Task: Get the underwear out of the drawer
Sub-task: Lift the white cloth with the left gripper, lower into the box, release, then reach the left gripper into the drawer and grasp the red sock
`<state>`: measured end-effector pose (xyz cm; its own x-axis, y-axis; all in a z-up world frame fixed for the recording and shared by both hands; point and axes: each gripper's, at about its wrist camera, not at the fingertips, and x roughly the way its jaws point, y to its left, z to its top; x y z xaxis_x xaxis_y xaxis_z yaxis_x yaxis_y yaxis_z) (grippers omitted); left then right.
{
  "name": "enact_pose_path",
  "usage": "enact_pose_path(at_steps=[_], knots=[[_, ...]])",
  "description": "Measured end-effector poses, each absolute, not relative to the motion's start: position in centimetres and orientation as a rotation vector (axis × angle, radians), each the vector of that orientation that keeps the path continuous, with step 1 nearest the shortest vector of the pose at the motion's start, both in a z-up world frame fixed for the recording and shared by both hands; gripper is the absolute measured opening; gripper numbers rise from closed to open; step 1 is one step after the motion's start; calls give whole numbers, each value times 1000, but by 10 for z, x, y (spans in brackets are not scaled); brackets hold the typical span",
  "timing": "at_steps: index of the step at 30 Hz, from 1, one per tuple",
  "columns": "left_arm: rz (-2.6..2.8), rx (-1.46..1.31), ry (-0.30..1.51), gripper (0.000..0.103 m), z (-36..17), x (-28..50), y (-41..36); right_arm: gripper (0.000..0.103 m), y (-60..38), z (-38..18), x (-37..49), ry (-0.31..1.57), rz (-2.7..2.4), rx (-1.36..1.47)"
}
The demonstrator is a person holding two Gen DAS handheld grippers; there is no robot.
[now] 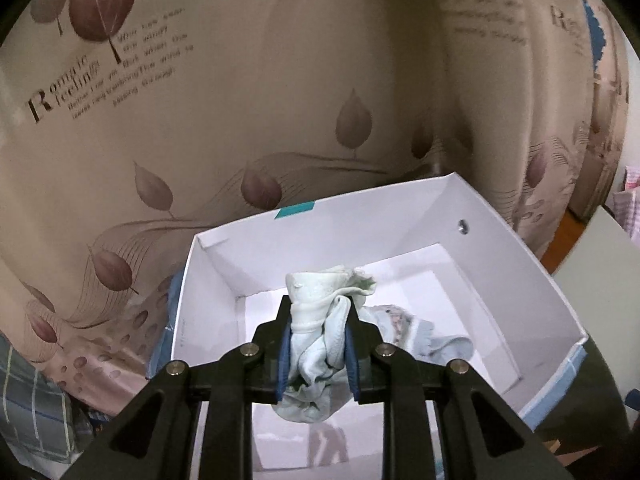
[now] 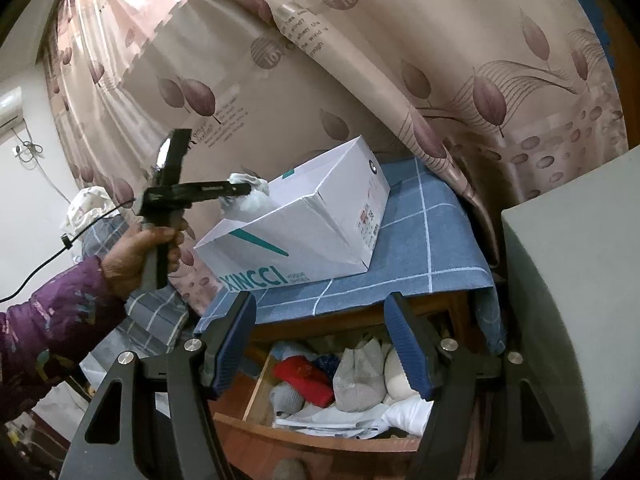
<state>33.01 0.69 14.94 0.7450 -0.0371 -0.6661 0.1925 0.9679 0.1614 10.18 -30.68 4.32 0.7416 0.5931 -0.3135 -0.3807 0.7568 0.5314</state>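
Observation:
My left gripper is shut on a bunched pale green-white piece of underwear, held over the open white shoe box. A light blue garment lies on the box floor. The right wrist view shows the same left gripper in a person's hand, with the underwear at the box's near corner. My right gripper stands open and holds nothing, above the open wooden drawer. In the drawer lie folded clothes, among them a red piece and a grey one.
The box sits on a blue checked cloth that covers the cabinet top. A leaf-print curtain hangs close behind. A grey-white panel stands at the right. A cable trails from the left gripper.

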Motion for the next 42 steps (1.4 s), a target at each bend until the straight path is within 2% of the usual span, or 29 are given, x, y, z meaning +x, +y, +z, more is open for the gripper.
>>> enact_pose_path(at_steps=[8, 13, 15, 16, 21, 25, 29, 34, 42], knots=[[-24, 280, 732, 27, 138, 340, 11, 65, -306, 44, 100, 499, 558, 459], [32, 276, 677, 42, 146, 337, 15, 65, -307, 45, 99, 499, 555, 456], [62, 254, 639, 56, 155, 332, 18, 65, -307, 45, 99, 499, 554, 458], [60, 244, 628, 58, 159, 331, 19, 65, -308, 45, 99, 499, 554, 462], [31, 181, 571, 59, 179, 307, 27, 65, -309, 46, 98, 495, 554, 465], [-42, 70, 503, 60, 187, 247, 38, 65, -312, 46, 96, 489, 554, 465], [-66, -17, 553, 62, 157, 181, 44, 65, -315, 46, 96, 482, 550, 478], [-57, -163, 751, 62, 83, 122, 51, 65, -313, 46, 95, 478, 552, 462], [-5, -235, 991, 62, -3, 127, 48, 65, -314, 46, 91, 474, 544, 448]])
